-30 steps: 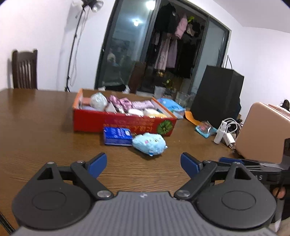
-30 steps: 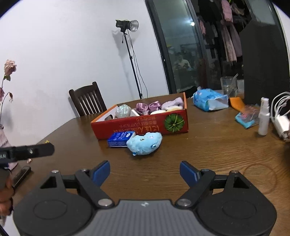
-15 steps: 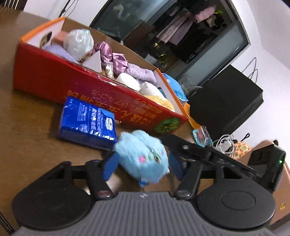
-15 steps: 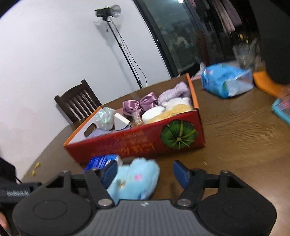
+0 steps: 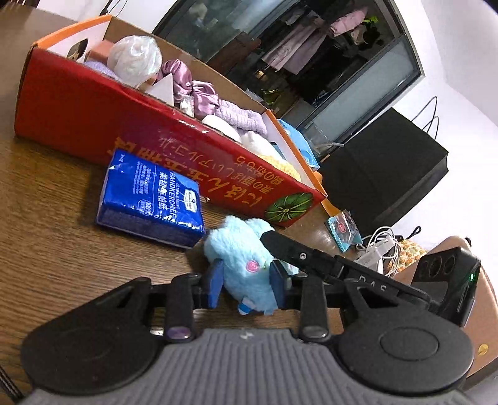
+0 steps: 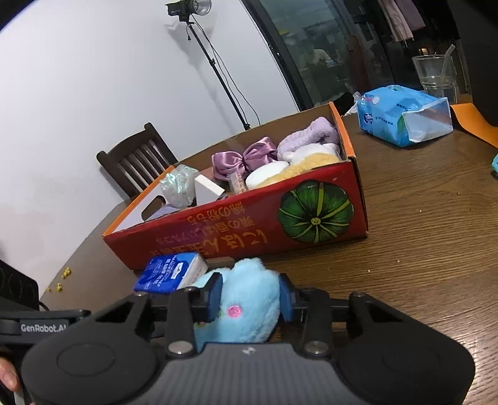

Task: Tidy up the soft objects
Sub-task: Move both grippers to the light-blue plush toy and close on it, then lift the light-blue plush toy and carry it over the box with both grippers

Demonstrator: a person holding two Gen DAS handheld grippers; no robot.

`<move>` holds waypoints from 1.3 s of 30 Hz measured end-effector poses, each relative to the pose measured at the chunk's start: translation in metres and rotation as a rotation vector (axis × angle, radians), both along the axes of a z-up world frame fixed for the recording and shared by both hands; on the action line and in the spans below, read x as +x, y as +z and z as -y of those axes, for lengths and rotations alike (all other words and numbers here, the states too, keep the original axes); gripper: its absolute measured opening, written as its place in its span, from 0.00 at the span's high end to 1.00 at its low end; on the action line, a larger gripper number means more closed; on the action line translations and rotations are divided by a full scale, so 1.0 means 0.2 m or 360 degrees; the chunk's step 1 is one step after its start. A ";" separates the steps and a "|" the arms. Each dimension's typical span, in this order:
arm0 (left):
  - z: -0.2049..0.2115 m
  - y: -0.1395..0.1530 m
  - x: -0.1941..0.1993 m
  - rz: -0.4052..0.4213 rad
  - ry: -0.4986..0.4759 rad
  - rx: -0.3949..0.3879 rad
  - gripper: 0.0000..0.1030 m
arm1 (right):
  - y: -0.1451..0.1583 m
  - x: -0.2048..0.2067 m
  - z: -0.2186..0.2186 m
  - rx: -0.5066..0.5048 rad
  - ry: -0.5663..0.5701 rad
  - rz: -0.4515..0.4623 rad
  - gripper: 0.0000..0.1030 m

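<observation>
Both tools were just brought in and closed: the blue plush (image 5: 246,264) is pinched by the left tool (image 5: 246,282) and apparently the right tool (image 6: 250,299) too, so it's ready for lifting into the red box (image 6: 249,230) ahead.

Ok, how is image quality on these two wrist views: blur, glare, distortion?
Left wrist view: sharp, no motion blur; the print on the blue tissue pack is readable; strong fisheye bend and a tilted horizon; the glass door behind is dark with reflections. Right wrist view: also sharp; the stand lamp throws a shadow on the white wall without blowing out; mild sheen on the wooden table.
</observation>
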State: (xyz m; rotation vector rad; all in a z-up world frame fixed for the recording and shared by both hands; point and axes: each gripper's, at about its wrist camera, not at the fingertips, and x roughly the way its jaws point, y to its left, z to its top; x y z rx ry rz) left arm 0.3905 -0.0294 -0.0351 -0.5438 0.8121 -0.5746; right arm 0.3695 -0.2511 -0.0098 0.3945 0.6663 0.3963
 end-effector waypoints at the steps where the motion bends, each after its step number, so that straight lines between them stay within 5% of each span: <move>1: 0.01 0.01 0.00 0.0010 -0.0009 0.0021 0.69 | 0.00 0.00 0.00 -0.0003 0.0005 -0.0004 0.64; 6: 0.02 0.04 -0.07 0.0028 -0.0060 0.0070 0.69 | 0.02 -0.09 0.02 0.0044 -0.0032 -0.0046 0.66; 11: -0.04 0.08 -0.37 0.0121 -0.0081 0.0075 0.69 | 0.01 -0.46 0.01 0.0165 -0.0085 -0.0051 0.67; 16: -0.13 0.11 -0.61 0.0187 -0.0051 0.0081 0.66 | 0.07 -0.81 -0.10 0.0036 -0.0054 0.0046 0.63; 17: -0.14 0.11 -0.63 0.0191 -0.0036 0.0090 0.58 | 0.08 -0.84 -0.12 -0.0020 -0.0055 0.0069 0.63; 24: -0.14 0.08 -0.63 0.0189 0.0034 0.0107 0.52 | 0.03 -0.80 -0.04 -0.0041 -0.0207 0.0090 0.60; 31: -0.02 0.05 -0.51 0.0185 -0.0017 0.0140 0.51 | 0.00 -0.72 0.00 0.0051 -0.0177 0.0057 0.58; 35: 0.03 0.02 -0.44 0.0146 -0.0094 0.0110 0.63 | -0.02 -0.68 -0.01 0.0092 -0.0139 0.0041 0.62; 39: 0.01 0.00 -0.44 0.0133 -0.0090 0.0060 0.65 | -0.02 -0.66 -0.01 0.0090 -0.0125 0.0043 0.66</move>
